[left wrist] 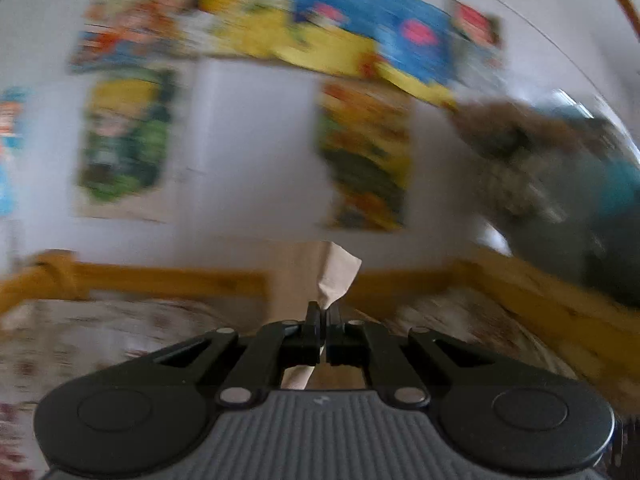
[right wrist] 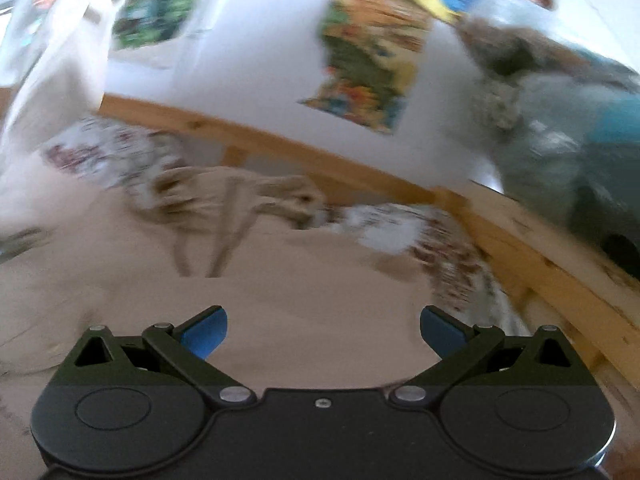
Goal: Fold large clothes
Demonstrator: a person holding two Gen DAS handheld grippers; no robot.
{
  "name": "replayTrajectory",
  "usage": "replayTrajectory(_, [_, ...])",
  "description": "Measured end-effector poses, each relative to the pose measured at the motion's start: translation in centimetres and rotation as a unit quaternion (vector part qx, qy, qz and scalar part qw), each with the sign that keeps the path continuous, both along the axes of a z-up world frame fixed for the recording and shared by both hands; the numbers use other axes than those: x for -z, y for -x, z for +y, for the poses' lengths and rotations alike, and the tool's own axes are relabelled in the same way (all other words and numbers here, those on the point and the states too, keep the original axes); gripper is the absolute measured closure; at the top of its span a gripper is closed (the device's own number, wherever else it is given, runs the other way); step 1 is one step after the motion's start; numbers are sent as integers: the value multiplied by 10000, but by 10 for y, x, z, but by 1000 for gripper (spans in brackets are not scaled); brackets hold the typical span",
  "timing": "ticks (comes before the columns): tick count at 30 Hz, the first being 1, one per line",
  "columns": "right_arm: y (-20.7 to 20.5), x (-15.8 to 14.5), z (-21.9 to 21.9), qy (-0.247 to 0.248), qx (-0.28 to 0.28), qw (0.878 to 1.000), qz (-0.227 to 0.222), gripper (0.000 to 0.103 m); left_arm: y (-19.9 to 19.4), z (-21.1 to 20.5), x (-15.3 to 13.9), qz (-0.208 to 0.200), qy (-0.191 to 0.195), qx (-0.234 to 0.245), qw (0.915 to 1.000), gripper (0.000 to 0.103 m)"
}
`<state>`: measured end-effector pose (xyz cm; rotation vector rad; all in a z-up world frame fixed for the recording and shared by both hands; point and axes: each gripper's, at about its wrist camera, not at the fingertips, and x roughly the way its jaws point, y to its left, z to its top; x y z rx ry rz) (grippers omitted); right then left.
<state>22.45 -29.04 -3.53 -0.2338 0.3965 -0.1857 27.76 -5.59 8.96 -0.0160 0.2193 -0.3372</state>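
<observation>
A large beige garment (right wrist: 280, 280) lies spread on the bed in the right wrist view, its far end bunched with dangling cords. My left gripper (left wrist: 324, 316) is shut on a corner of the beige garment (left wrist: 338, 276), which sticks up past the fingertips and hangs below them. My right gripper (right wrist: 324, 328) is open with blue pads (right wrist: 204, 332) wide apart, just above the flat part of the garment and holding nothing. Both views are motion-blurred.
A patterned bedsheet (right wrist: 120, 148) covers the bed. A wooden bed rail (right wrist: 520, 248) runs along the far and right sides. A grey-teal jacket with a fur hood (right wrist: 560, 120) hangs at right. Posters (left wrist: 364, 156) cover the white wall.
</observation>
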Motion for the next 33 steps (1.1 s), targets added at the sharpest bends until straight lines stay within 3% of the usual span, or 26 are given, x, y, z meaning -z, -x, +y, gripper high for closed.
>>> replayTrajectory(3, [-6, 4, -38, -188, 676, 9975, 105, 1, -10, -55, 32, 213, -205, 478, 9984, 103])
replayTrajectory(8, [-10, 16, -93, -677, 1607, 9844, 257, 1, -22, -121, 94, 1019, -69, 828, 9913, 103])
replayTrajectory(14, [-5, 24, -116, -1088, 1934, 9747, 281, 1, -17, -129, 142, 1781, 70, 1008, 9788, 102])
replayTrajectory(18, [-9, 25, -111, -1042, 1821, 9772, 315, 1, -17, -111, 147, 2325, 224, 1285, 9638, 96])
replayTrajectory(19, [-9, 24, -109, -1034, 1791, 9778, 332, 1, -16, -106, 147, 2361, 274, 1320, 9623, 87])
replayTrajectory(20, [-10, 24, -107, -1016, 1754, 9787, 332, 1, -14, -99, 145, 2363, 327, 1364, 9615, 62])
replayTrajectory(22, [-9, 23, -102, -1025, 1672, 9800, 327, 1, -8, -83, 139, 2279, 471, 1372, 9628, 21])
replayTrajectory(23, [-10, 23, -102, -1065, 1630, 9803, 340, 1, -4, -76, 134, 2162, 529, 1336, 9657, 17])
replayTrajectory(27, [-11, 26, -93, -1263, 1287, 9827, 420, 1, 1, -53, 115, 1996, 365, 1336, 9700, 16])
replayTrajectory(29, [-12, 28, -88, -1398, 1052, 9835, 470, 2, 0, -35, 109, 1988, 67, 1000, 9749, 16])
replayTrajectory(33, [-18, 36, -75, -1852, 509, 9783, 780, 17, -13, 10, 113, 1951, -581, 66, 9790, 15])
